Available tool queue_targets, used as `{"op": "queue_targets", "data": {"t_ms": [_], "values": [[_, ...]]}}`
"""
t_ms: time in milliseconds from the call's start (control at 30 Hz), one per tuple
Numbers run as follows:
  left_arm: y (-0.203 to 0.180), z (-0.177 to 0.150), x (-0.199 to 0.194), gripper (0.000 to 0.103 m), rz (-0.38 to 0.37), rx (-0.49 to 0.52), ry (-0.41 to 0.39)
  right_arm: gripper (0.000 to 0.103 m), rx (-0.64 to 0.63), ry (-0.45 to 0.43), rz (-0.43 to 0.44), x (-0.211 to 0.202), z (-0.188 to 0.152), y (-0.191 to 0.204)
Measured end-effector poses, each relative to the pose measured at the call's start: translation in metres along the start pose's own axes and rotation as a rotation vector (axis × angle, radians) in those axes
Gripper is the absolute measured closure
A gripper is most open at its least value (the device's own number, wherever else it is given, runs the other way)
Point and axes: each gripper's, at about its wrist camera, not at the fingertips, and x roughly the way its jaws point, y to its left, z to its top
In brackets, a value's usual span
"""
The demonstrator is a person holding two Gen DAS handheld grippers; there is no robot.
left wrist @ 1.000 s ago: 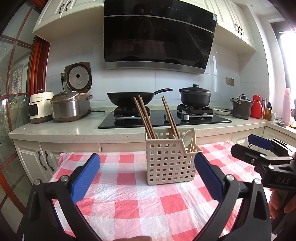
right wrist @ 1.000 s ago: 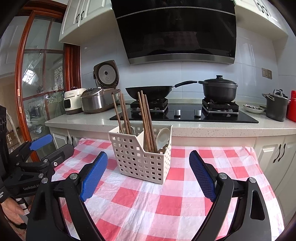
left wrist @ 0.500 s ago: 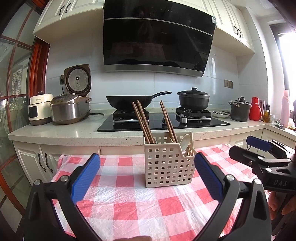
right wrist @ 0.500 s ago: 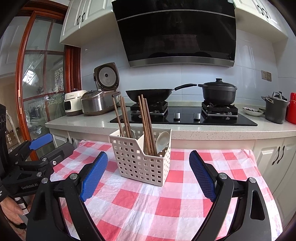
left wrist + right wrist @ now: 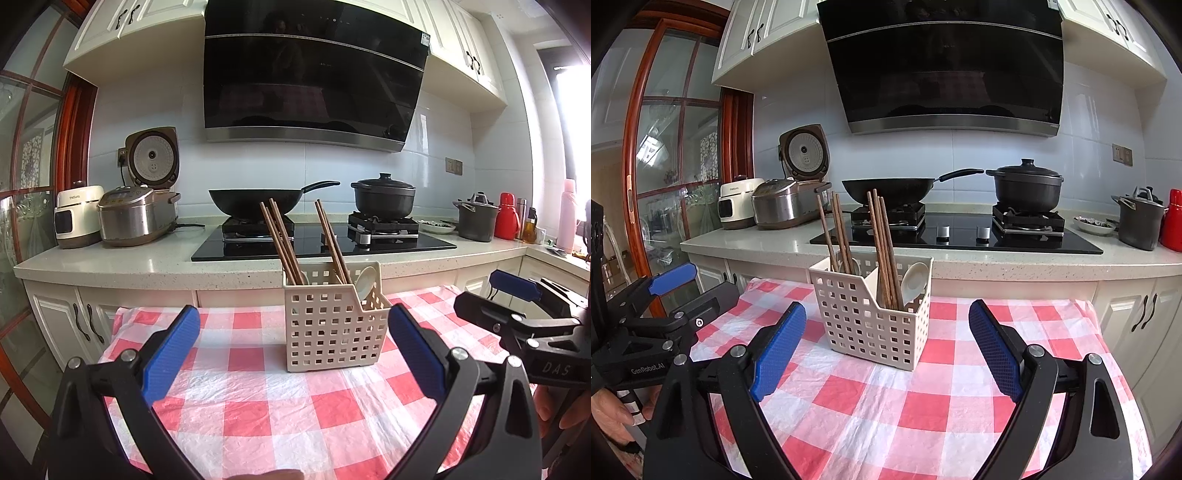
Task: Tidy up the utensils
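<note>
Utensil basket [image 5: 332, 325]: a cream perforated plastic caddy with compartments, standing upright on the red-and-white checked tablecloth [image 5: 258, 406], near the table's far edge.
Chopsticks [image 5: 882, 251]: brown wooden sticks leaning in two bunches, one in each of two compartments of the basket.
Spoon [image 5: 914, 278]: white ceramic, bowl end up, in the same compartment as the right-hand bunch in the right wrist view.
Left gripper [image 5: 293, 354]: jaws spread wide with nothing between them, held short of the basket, blue pads [image 5: 171, 354] facing inward.
Right gripper [image 5: 886, 349]: jaws likewise wide apart and empty, apart from the basket.
Counter behind [image 5: 110, 258]: pale stone, carrying a black hob [image 5: 321, 245] with a wok [image 5: 255, 199] and a lidded black pot [image 5: 384, 197].
Left of hob: a rice cooker [image 5: 138, 212] with its lid raised.
</note>
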Motion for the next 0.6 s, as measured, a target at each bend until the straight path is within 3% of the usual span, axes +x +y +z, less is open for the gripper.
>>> {"op": "queue_targets", "data": {"t_ms": [600], "values": [[-0.0005,-0.0024,0.0029,0.005,0.029,-0.005,0.006,0.019,0.005,-0.001,0.001,-0.0012,0.0003,-0.0007]]}}
